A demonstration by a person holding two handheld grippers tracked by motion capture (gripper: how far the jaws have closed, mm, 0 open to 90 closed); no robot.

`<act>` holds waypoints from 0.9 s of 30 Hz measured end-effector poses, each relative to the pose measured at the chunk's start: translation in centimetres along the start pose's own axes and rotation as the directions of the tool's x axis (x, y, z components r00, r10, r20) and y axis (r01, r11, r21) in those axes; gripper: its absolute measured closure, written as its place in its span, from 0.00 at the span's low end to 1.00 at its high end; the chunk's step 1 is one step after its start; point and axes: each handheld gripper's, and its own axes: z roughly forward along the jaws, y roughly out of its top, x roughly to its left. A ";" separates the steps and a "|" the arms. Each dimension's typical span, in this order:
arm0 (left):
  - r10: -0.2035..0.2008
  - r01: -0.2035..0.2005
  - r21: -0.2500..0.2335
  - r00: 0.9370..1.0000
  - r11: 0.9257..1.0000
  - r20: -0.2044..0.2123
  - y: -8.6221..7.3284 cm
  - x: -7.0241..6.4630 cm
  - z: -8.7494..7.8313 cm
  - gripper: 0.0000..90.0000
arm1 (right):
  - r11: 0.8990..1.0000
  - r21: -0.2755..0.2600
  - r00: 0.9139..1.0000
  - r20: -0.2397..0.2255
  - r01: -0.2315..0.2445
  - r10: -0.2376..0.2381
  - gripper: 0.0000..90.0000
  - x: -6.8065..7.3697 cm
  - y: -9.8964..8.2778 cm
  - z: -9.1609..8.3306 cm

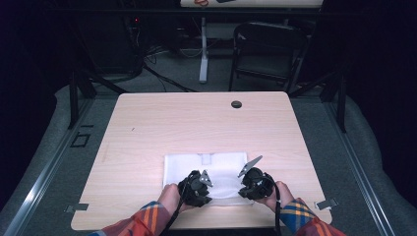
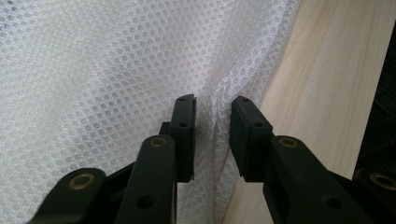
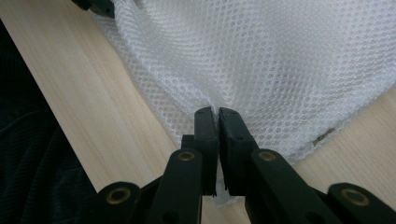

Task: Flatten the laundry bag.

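A white mesh cloth (image 1: 216, 164) lies flat on the wooden table (image 1: 196, 118), near the front edge. Both grippers are at the cloth's near edge. My left gripper (image 1: 199, 189) is at the near left part. In the left gripper view its jaws (image 2: 213, 105) stand a little apart, with a raised fold of the mesh (image 2: 116, 60) between the pads. My right gripper (image 1: 251, 186) is at the near right part. In the right gripper view it (image 3: 215, 112) is shut on the rim of the mesh (image 3: 280, 56), which lifts slightly off the wood (image 3: 84, 93).
A black round grommet (image 1: 236, 104) sits near the table's far edge. A dark folding chair (image 1: 265, 49) and a white desk leg (image 1: 203, 49) stand beyond the table. Metal clips (image 1: 327, 203) sit at the table's near corners. Plaid sleeves enter from the bottom.
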 end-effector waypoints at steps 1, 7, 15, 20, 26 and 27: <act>-0.004 0.004 -0.002 1.000 1.000 0.000 0.0 0.1 0.0 0.82 | 1.000 0.022 1.000 0.004 0.012 -0.012 0.96 -0.1 0.1 -0.1; -0.021 0.021 -0.009 1.000 1.000 -0.004 0.1 0.2 0.1 0.91 | 1.000 0.012 1.000 0.009 0.016 -0.016 0.92 0.0 0.1 -0.4; -0.028 0.028 -0.009 1.000 1.000 0.000 0.2 0.4 0.2 0.94 | 0.999 -0.031 1.000 0.019 0.021 -0.021 0.90 0.4 0.2 -1.4; -0.031 0.031 -0.010 1.000 0.999 0.004 0.2 0.4 0.2 0.94 | 0.998 -0.063 0.999 0.026 0.030 -0.028 0.91 0.9 0.3 -2.2; -0.031 0.031 -0.021 0.999 0.999 0.007 0.2 0.6 0.0 0.95 | 0.993 -0.083 0.996 0.002 0.084 -0.084 1.00 1.9 0.5 -2.0; -0.034 0.034 -0.020 0.999 0.999 0.007 0.2 0.6 0.0 0.95 | 0.991 -0.090 0.995 -0.005 0.098 -0.099 1.00 2.2 0.5 -1.8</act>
